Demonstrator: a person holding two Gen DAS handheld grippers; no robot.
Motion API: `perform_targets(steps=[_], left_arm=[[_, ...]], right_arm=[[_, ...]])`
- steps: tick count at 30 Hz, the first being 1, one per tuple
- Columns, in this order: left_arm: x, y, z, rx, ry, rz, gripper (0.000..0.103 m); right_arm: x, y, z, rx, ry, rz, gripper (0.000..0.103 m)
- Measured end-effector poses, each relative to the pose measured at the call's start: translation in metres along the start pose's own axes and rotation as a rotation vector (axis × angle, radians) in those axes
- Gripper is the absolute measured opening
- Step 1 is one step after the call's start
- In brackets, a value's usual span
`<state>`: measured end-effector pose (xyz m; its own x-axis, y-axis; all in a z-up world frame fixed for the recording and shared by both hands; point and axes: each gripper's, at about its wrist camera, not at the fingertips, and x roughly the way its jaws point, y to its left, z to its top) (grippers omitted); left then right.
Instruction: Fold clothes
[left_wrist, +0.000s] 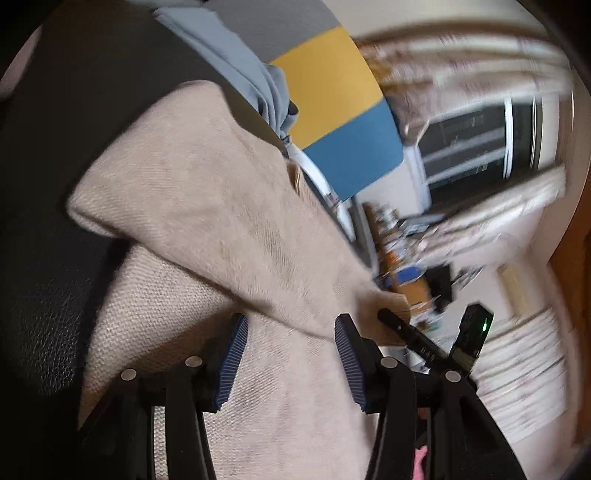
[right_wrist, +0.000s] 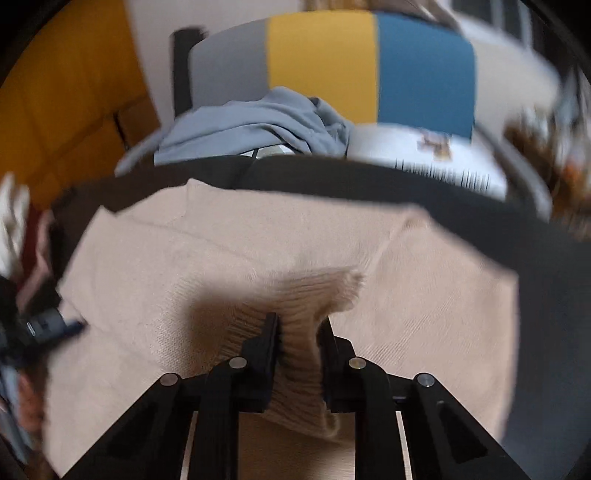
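A beige knit sweater (right_wrist: 229, 251) lies spread on a dark surface (right_wrist: 424, 192). My right gripper (right_wrist: 297, 328) is shut on the sweater's ribbed edge (right_wrist: 306, 295), which is bunched between its jaws. In the left wrist view the same sweater (left_wrist: 207, 206) lies folded over itself. My left gripper (left_wrist: 291, 328) is open just above it, the blue pads (left_wrist: 236, 354) apart with cloth showing between them. The tip of the right gripper (left_wrist: 406, 328) shows at the sweater's right edge.
A crumpled grey garment (right_wrist: 258, 125) lies behind the sweater, also seen in the left wrist view (left_wrist: 236, 59). A grey, yellow and blue panel (right_wrist: 369, 66) stands at the back. A white printed item (right_wrist: 424, 147) lies at the right. Cluttered shelves (left_wrist: 406, 258) are beyond.
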<state>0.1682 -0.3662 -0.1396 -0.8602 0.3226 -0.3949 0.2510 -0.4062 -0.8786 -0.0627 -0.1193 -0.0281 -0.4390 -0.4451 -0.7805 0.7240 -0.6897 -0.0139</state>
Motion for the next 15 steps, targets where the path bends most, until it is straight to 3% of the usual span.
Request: perform_targets(steps=[3,6,8,9,11,13,15], left_arm=[[-0.007,0.01,0.004,-0.074,-0.021,-0.055,0.05],[-0.01,0.013,0.003,-0.083,-0.037,-0.061,0.05],[-0.01,0.013,0.002,-0.078,-0.044,-0.059,0.05],[-0.01,0.012,0.001,-0.071,-0.046,-0.052,0.05],[-0.009,0.011,0.0,-0.05,-0.041,-0.03,0.05],[-0.007,0.009,-0.001,-0.024,-0.029,-0.002,0.05],[-0.005,0.006,-0.002,-0.002,-0.014,0.023,0.05]], right_arm=[[-0.027,0.004,0.026,-0.139,-0.033,-0.138,0.02],[-0.045,-0.012,0.041,-0.202,-0.024,-0.279,0.02],[-0.052,-0.032,0.045,-0.158,-0.005,-0.285,0.021],[-0.054,-0.043,0.041,-0.08,-0.001,-0.204,0.025],[-0.055,-0.069,0.026,0.117,0.003,0.03,0.049],[-0.054,-0.089,0.009,0.284,0.004,0.224,0.086],[-0.041,-0.094,-0.008,0.393,0.021,0.321,0.097]])
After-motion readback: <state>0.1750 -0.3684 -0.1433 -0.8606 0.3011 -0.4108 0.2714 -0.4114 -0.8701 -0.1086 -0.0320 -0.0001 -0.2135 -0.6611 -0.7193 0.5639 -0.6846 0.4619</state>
